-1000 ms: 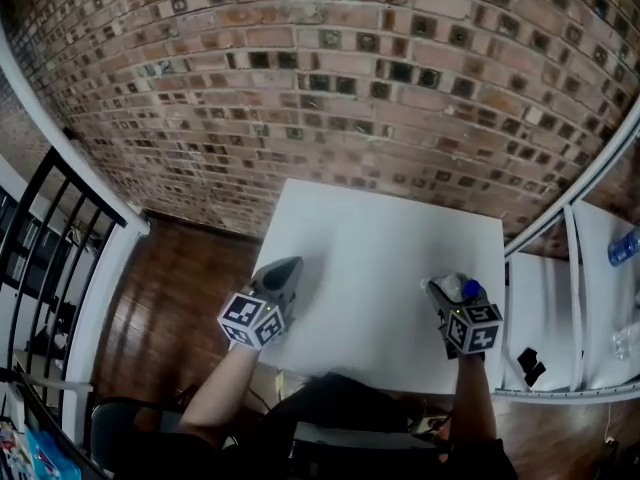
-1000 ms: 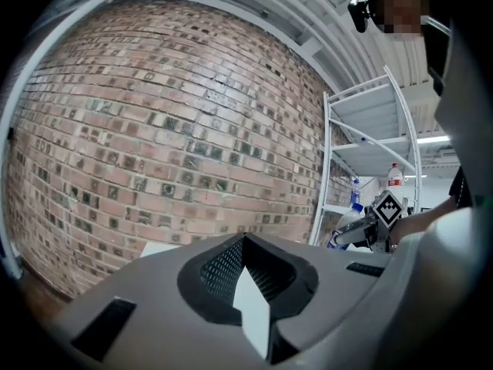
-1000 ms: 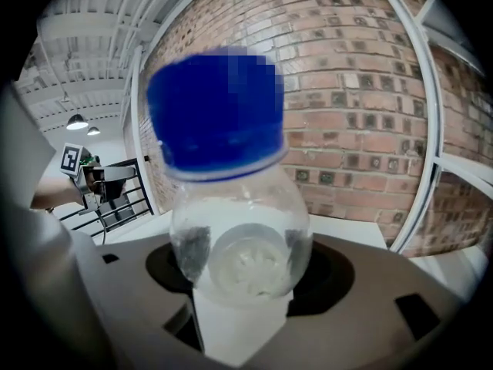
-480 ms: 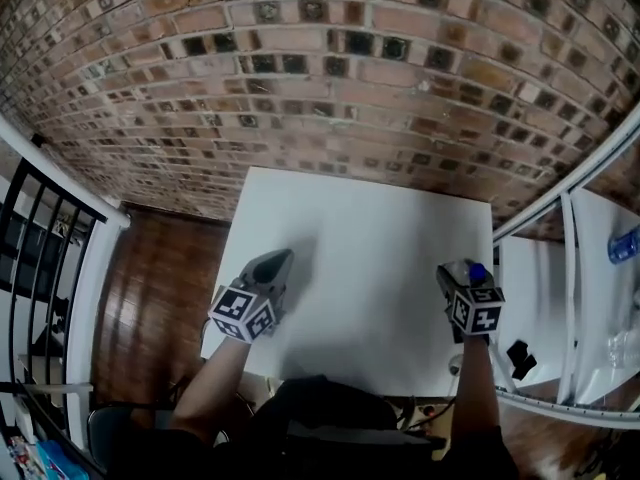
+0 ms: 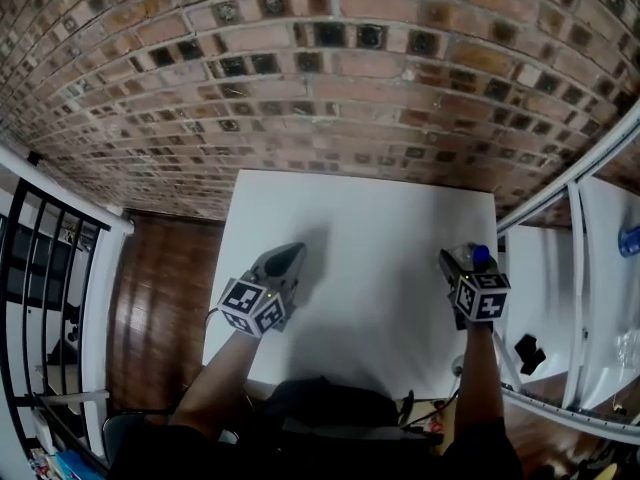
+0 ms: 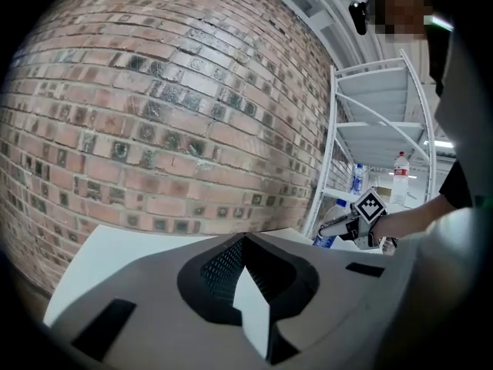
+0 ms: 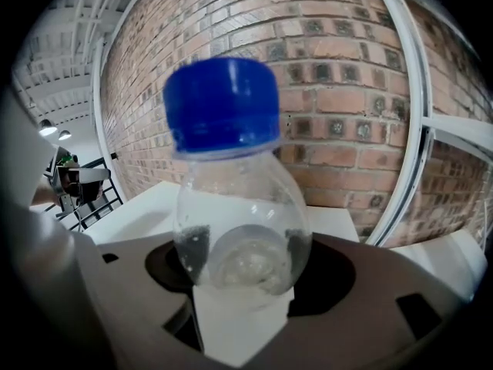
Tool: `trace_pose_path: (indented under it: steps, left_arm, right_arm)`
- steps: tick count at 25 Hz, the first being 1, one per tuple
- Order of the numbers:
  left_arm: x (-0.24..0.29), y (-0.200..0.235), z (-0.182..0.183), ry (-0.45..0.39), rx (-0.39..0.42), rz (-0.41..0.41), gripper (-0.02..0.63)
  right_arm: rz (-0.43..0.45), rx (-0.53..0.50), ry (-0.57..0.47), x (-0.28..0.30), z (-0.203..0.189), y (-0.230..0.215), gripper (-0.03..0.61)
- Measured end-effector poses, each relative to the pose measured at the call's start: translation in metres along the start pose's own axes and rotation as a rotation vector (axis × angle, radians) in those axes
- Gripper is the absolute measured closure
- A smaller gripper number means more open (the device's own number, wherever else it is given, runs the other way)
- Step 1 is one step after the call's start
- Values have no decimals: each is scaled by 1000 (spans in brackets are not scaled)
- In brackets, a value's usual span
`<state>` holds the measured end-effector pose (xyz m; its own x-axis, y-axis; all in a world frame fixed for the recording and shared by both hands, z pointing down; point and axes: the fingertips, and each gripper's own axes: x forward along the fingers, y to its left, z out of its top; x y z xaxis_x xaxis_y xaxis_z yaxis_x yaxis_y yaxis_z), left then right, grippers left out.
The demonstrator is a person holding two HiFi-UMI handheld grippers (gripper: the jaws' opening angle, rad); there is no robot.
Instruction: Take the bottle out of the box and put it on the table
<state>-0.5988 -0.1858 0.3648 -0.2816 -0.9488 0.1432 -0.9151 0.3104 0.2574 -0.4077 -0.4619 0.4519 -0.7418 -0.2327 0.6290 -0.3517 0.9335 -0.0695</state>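
The white table point(image 5: 370, 218) lies open across its middle and far half, hemmed by the brick wall point(image 5: 330, 88) along its far edge and the white shelf frame point(image 5: 577, 298) just beside its right edge, wooden floor point(image 5: 160, 288) beyond its left edge.

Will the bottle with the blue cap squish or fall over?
The bottle looks like thin clear plastic, so it probably dents if squeezed hard. No water level shows inside, so it may be light and easy to tip. Its round body could roll if laid on the table.
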Motion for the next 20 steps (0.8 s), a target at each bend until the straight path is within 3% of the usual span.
trace_pose_path:
  steps: [8,12,20]
  left_arm:
    - [47,-35,1,-1,-50,-100,612]
    - [45,-33,-4,18,-39,-98,612]
    - [38,-41,3,3,-28,-131,612]
  right_arm:
    - [-34,11,-34,7,5,1,247]
    - [-52,9,-85,2,6,1,204]
    - [-90,37,-139,-23,5,5,204]
